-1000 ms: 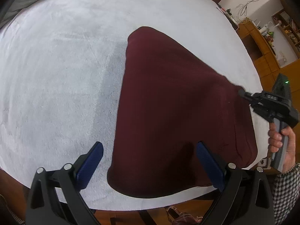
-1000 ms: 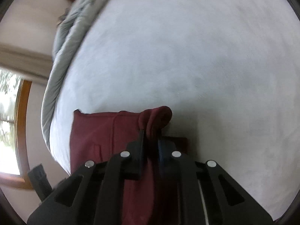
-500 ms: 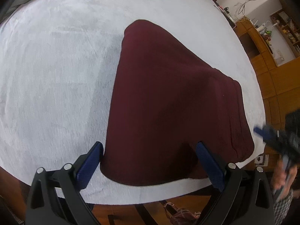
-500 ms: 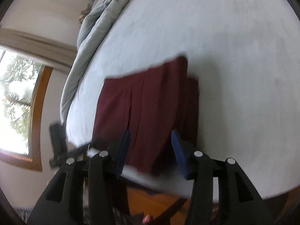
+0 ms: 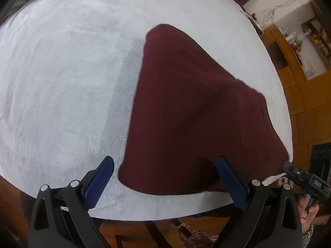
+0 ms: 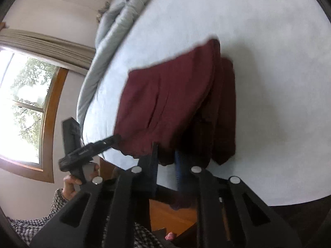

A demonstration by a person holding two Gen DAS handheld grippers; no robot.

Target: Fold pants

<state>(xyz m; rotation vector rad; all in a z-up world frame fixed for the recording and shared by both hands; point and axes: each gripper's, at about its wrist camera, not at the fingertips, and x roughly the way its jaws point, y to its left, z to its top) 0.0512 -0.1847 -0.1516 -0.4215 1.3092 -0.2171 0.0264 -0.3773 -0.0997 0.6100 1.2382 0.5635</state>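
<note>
The dark red pants point(image 5: 192, 111) lie folded on the white bed cover point(image 5: 62, 82), their near edge at the bed's front edge. My left gripper point(image 5: 165, 179) is open and empty, its blue pads on either side of the pants' near edge, above it. In the right wrist view the pants point(image 6: 175, 103) show as stacked layers. My right gripper point(image 6: 166, 161) has its fingers close together around the near hem of the pants at the bed edge. The left gripper point(image 6: 115, 139) also shows there, at the pants' left corner.
A grey duvet point(image 6: 115, 20) is bunched along the far side of the bed. A window point(image 6: 22, 107) is on the left wall. Wooden cabinets point(image 5: 289, 62) stand to the right. The wooden floor point(image 5: 155, 233) shows below the bed's front edge.
My right gripper let go of the raised fold, which now lies flat. It pulled back to the bed's front edge and closed in on the near hem. The left gripper stayed open.
</note>
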